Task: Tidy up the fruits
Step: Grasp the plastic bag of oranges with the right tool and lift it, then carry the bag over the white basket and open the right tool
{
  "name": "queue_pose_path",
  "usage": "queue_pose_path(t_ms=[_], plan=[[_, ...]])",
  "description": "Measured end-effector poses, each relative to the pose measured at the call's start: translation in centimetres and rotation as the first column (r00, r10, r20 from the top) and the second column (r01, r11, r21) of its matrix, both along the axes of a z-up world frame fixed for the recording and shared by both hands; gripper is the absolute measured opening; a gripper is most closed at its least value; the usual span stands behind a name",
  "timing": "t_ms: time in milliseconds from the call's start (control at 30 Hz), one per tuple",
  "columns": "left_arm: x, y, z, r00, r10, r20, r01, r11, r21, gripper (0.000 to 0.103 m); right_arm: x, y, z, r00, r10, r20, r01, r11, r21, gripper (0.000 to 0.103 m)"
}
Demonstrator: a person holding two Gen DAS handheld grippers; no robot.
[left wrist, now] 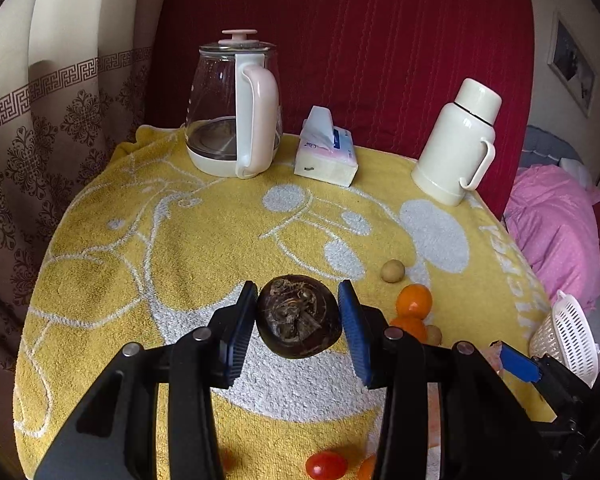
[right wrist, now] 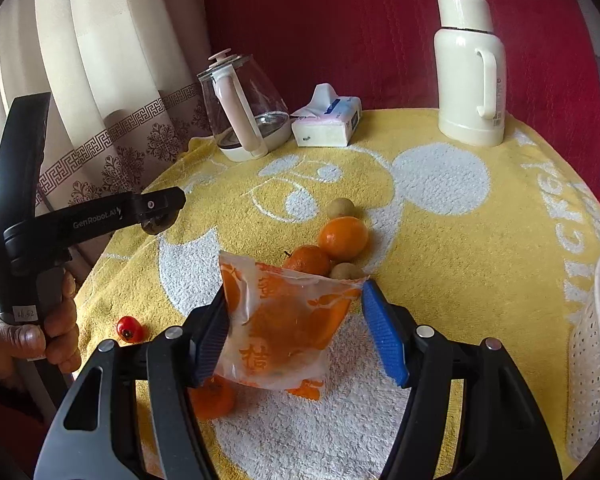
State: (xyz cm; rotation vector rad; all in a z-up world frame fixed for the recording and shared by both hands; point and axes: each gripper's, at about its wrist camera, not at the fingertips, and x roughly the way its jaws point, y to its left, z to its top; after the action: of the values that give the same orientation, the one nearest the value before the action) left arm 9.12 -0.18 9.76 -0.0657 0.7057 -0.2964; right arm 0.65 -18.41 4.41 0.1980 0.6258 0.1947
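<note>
We held the left gripper (left wrist: 298, 322) closed on a dark brown water chestnut (left wrist: 299, 316), both blue pads pressing its sides, lifted a little above the middle of the yellow towel (left wrist: 204, 216) that covered the table. The right gripper (right wrist: 300, 328) stood wide open around a printed plastic bag (right wrist: 284, 328); its left pad touched the bag, its right pad was apart from it. Just behind the bag lay two oranges (right wrist: 343, 238) and two small tan round fruits (right wrist: 341, 208), touching each other, and a cherry tomato (right wrist: 130, 329) lay near the left edge. Along the far edge stood a glass kettle (left wrist: 234, 108), a tissue pack (left wrist: 326, 150) and a cream thermos (left wrist: 458, 142), in front of a red cloth (left wrist: 380, 40). A patterned curtain (left wrist: 40, 120) hung at the left, and a white perforated basket (left wrist: 568, 336) stood at the right edge.
</note>
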Motion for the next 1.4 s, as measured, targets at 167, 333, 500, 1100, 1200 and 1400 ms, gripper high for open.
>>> queue_pose_path(t_ms=[167,333,500,1100,1200,1400], plan=[[-2.0,0.5,1.0,0.999,0.015,0.041,-0.015,1.0,0.003,0.042,-1.1,0.0,1.1,0.999,-0.012,0.052,0.013,1.0,-0.013,0.066],[-3.6,1.1,1.3,0.998,0.025,0.053,-0.025,1.0,-0.009,0.042,-2.1,-0.2,1.8,0.997,-0.019,0.078,0.02,1.0,-0.008,0.066],[-5.1,2.1,0.9,0.998,0.048,0.048,-0.047,0.999,-0.02,0.042,-3.0,-0.6,2.7,0.994,-0.034,0.108,0.035,0.999,-0.007,0.066],[-8.8,2.3,0.8,0.994,0.081,0.076,-0.081,0.997,-0.001,0.042,-6.4,-4.6,5.1,0.969,-0.141,0.201,0.144,0.99,0.001,0.066],[-8.9,1.9,0.8,0.994,0.073,0.077,-0.073,0.997,-0.004,0.042,-6.8,-5.6,5.3,0.964,-0.166,0.206,0.169,0.986,0.006,0.066],[-9.2,0.7,1.4,0.994,0.052,0.095,-0.053,0.999,0.0,0.042,-7.6,-8.1,5.7,0.95,-0.228,0.214,0.232,0.973,0.007,0.066]])
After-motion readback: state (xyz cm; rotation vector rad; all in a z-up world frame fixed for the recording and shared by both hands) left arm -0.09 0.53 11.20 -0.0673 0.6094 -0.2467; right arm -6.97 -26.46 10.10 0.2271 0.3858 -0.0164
